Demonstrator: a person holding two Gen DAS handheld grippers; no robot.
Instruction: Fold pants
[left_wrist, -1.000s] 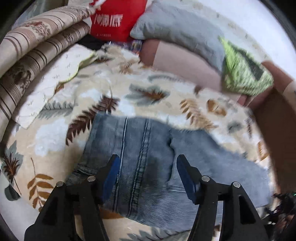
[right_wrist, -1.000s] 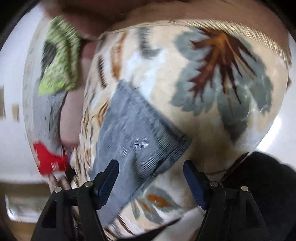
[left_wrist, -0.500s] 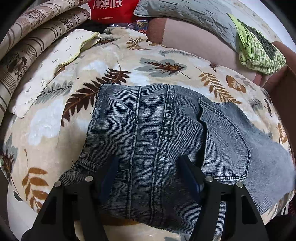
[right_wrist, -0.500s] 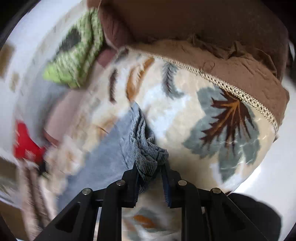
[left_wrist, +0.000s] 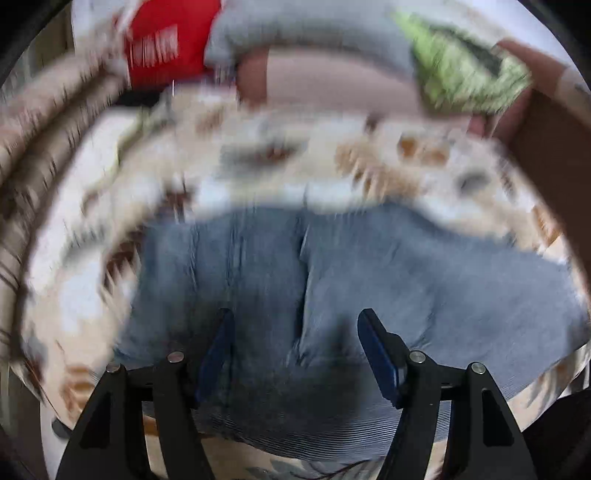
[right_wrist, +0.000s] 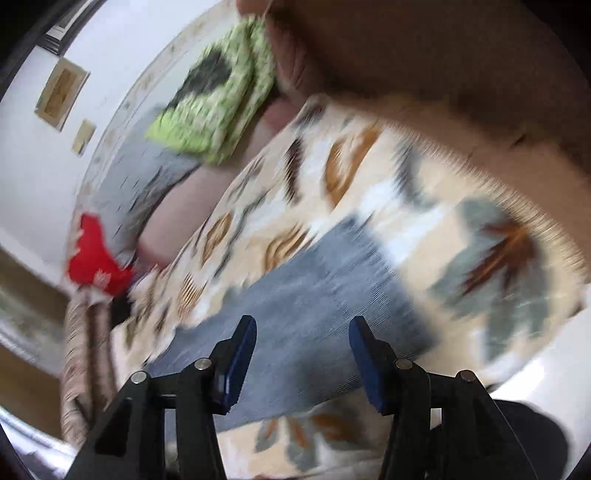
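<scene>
The jeans (left_wrist: 280, 295) are lying flat on the leaf-print blanket (left_wrist: 258, 177) – directly under the left claw (left_wrist: 295, 354), long axis running toward the right claw (right_wrist: 301, 362). Both claws are opening (nothing pinched, denim beneath each); the left looks nearer the waistband end.

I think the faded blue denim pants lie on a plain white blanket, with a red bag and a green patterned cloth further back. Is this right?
Not quite. The blanket is not plain white: it is cream with brown and grey-blue leaf prints, as both wrist views show. The rest holds: the faded blue denim pants lie on it, with the red bag and the green patterned cloth further back.
</scene>
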